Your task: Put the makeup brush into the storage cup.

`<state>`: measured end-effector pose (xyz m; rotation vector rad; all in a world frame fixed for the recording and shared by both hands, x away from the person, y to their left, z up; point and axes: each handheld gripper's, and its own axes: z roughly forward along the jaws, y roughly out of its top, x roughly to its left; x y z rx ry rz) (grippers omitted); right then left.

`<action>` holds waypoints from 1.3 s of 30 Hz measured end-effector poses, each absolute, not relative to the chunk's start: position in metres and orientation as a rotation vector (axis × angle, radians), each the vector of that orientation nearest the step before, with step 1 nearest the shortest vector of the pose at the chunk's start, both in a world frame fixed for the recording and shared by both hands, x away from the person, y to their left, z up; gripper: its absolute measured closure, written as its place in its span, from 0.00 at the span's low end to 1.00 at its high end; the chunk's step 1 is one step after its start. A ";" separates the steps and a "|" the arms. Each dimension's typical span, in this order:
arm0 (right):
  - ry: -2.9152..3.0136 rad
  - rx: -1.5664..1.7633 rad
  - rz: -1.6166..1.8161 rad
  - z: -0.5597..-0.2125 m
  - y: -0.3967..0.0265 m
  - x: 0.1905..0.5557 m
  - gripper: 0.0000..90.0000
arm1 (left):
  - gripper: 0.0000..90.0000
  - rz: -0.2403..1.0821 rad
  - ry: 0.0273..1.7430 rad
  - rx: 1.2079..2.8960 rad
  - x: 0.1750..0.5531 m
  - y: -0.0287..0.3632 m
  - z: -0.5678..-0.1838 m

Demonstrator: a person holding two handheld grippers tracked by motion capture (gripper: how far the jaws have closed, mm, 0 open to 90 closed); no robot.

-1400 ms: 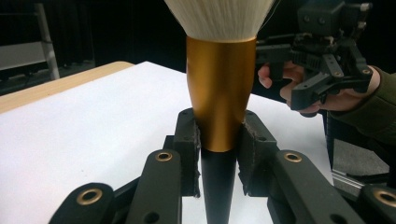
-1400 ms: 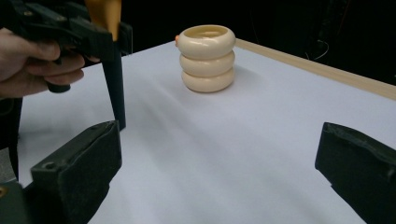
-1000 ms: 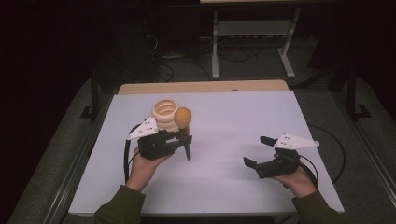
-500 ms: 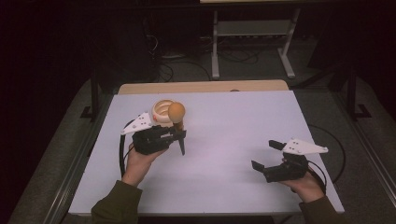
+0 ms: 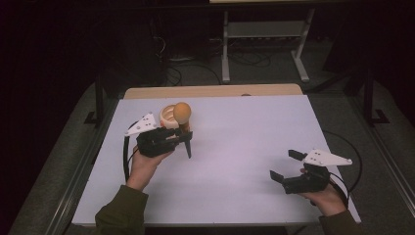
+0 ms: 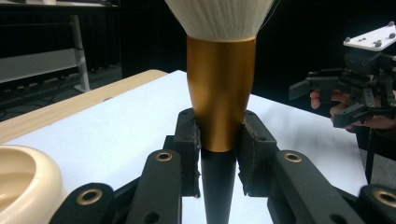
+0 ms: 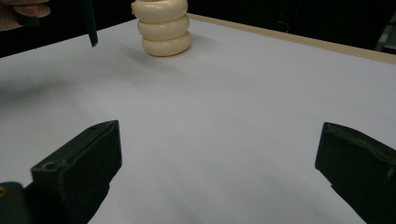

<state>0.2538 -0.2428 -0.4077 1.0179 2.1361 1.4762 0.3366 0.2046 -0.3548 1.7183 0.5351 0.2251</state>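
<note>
Since the earlier frames the left gripper (image 5: 182, 138) had carried the brush (image 6: 220, 88) back beside the holder (image 5: 170, 116), while the right gripper (image 5: 285, 165) had drifted toward the table's (image 5: 254, 127) near right corner. The left jaws were clamped on the brush's gold ferrule, bristles up, black handle tip hanging below. The brush looked light and rigid, its metal slippery, its bristles soft. The right jaws stood wide, empty.

Open tabletop (image 5: 235, 142) beyond ribbed holder (image 7: 162, 27)

High view looks down; both gripper views share the table (image 5: 254, 142).
</note>
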 end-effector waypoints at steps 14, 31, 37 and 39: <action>2.170 1.022 1.482 -0.410 -0.241 0.252 0.05 | 0.80 0.258 0.531 1.730 0.348 0.210 -0.344; 2.119 1.061 1.447 -0.409 -0.246 0.252 0.00 | 0.80 0.282 0.539 1.723 0.366 0.218 -0.333; 2.123 1.063 1.432 -0.411 -0.245 0.252 0.00 | 0.80 0.299 0.538 1.712 0.371 0.221 -0.326; 2.125 1.066 1.423 -0.411 -0.245 0.252 0.00 | 0.80 0.304 0.541 1.712 0.374 0.222 -0.325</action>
